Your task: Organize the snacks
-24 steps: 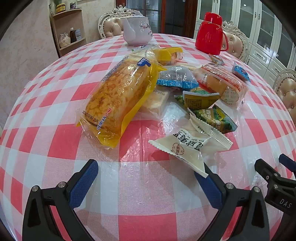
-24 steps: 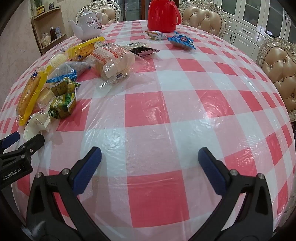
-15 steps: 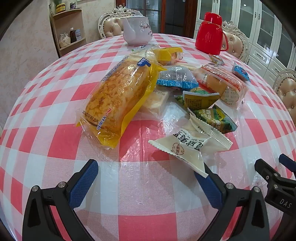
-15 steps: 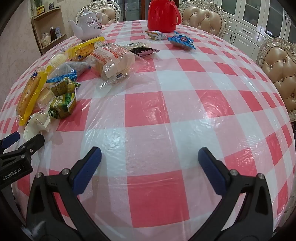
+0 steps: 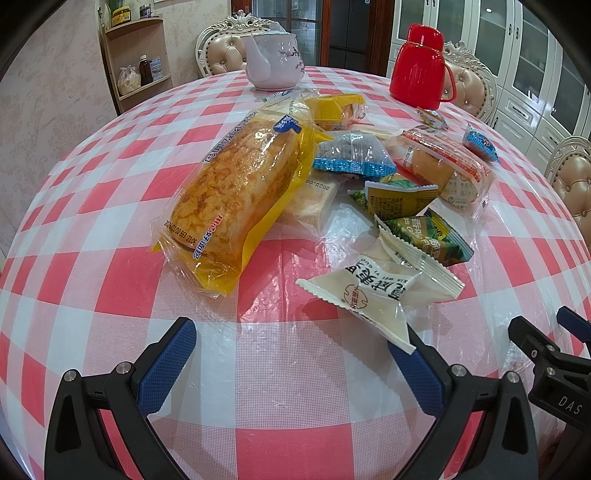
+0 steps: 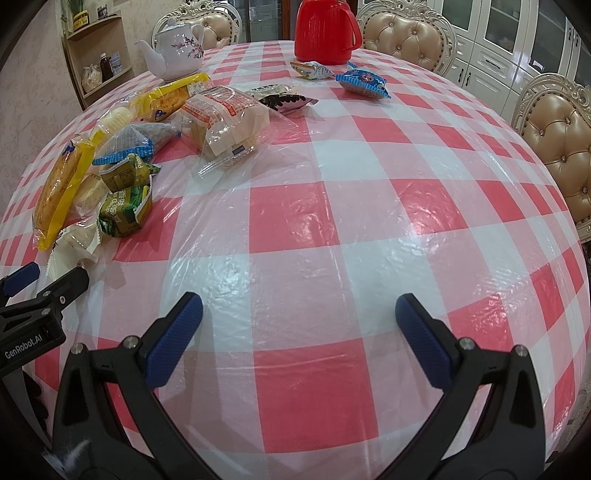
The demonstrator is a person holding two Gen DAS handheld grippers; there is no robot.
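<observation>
A round worktop point(image 6: 332, 206) covered in a red-and-white checked cloth under clear plastic is seen from both wrist views. The left gripper point(image 5: 295, 354) is held above the near edge of the worktop, tilted downward, with its blue-padded jaws spread wide and nothing between them. The right gripper point(image 6: 299, 328) is likewise angled down over a bare stretch of cloth, jaws wide apart and empty.

The snacks are gathered in a loose pile ahead of the left gripper. A long bread roll in a yellow wrapper point(image 5: 236, 195) lies nearest on the left of the pile, resting partly on a pale wrapped cake point(image 5: 312, 199). A white sachet with a red round stamp point(image 5: 373, 295) lies closest to the left gripper, one corner reaching over its right finger point(image 5: 417, 369) in the picture; whether it touches cannot be told. Just behind it sit two green packets point(image 5: 424, 232), then a blue-edged clear bag of dark pieces point(image 5: 351, 151) and a red-printed clear pack of bread point(image 5: 443, 166). A second yellow pack point(image 5: 338, 109) lies further back.

Well apart from the pile, near a red jug point(image 6: 323, 31), a small blue packet point(image 6: 364, 82) and a small orange-and-white packet point(image 6: 312, 69) are seen, with a dark-printed packet point(image 6: 286, 101) beside the bread pack. A white teapot point(image 6: 177, 51) stands at the far left edge. Padded chairs point(image 6: 554, 125) are placed around the worktop.
</observation>
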